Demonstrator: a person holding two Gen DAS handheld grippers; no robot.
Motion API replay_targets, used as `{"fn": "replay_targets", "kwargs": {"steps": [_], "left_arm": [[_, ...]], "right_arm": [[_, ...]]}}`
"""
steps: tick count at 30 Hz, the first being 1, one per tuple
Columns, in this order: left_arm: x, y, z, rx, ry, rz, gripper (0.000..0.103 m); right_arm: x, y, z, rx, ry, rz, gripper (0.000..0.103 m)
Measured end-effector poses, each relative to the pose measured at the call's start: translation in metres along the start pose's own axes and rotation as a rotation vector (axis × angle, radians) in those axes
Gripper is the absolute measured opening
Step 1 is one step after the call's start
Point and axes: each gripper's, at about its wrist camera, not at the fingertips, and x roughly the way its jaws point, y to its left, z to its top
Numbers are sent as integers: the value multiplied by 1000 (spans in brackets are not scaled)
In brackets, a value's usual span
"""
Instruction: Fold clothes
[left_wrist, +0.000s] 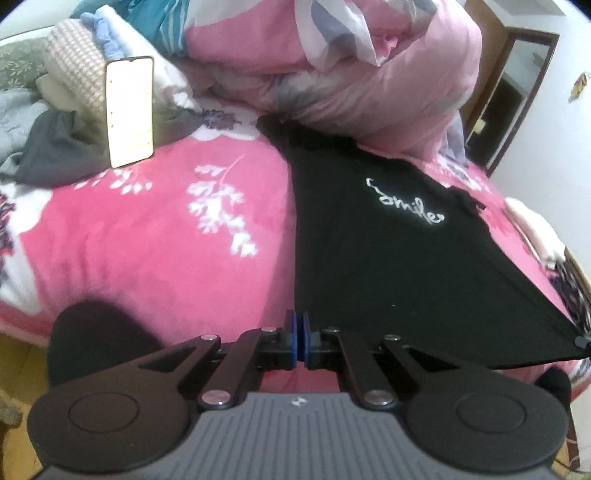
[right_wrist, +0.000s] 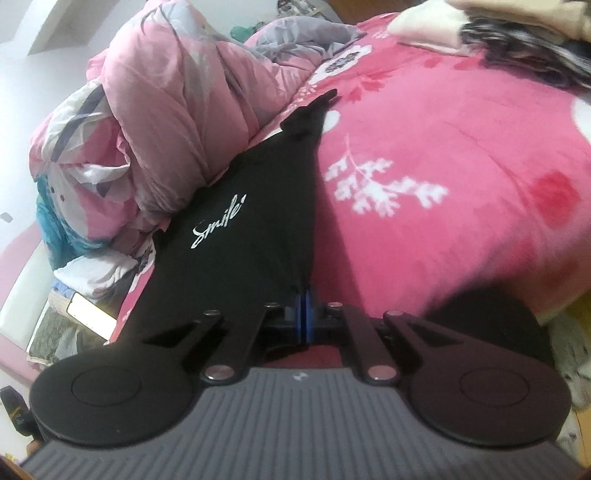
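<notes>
The black shirt (left_wrist: 388, 236) (white script across its chest) lies stretched over the pink flowered blanket (left_wrist: 166, 240), its far end against the heaped pink quilt (left_wrist: 351, 62). Each gripper pinches a near hem corner — the left gripper (left_wrist: 300, 338) one, the right gripper (right_wrist: 305, 317) the other, blue pads pressed together. A lit phone (left_wrist: 129, 110) leans on piled laundry (left_wrist: 55, 147).

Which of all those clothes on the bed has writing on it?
The black T-shirt, stretched between both grippers. White cursive lettering runs across it; the heaped clothes show none.
</notes>
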Motion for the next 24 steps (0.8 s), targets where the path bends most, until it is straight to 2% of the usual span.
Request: {"fn": "replay_targets", "kwargs": {"steps": [4, 8, 10, 11, 13, 17, 20, 24], "left_arm": [[9, 8, -18, -20, 77, 18, 4], [35, 11, -29, -22, 162, 34, 6], [40, 14, -30, -20, 178, 72, 16], [39, 17, -30, -21, 175, 80, 19], [34, 26, -26, -35, 146, 87, 25], [23, 32, -13, -36, 98, 94, 36], [30, 26, 11, -3, 64, 92, 37], [52, 9, 56, 38, 25, 63, 39]], "right_arm": [[-8, -5, -21, 12, 39, -44, 0], [1, -8, -24, 10, 66, -148, 5], [-2, -8, -21, 4, 48, -204, 7], [-8, -8, -19, 0, 29, -217, 9], [-21, -8, -14, -6, -13, -237, 20], [-24, -2, -4, -26, -55, -257, 21], [-1, 15, 7, -81, -56, -216, 21], [51, 42, 41, -163, -40, -171, 20]]}}
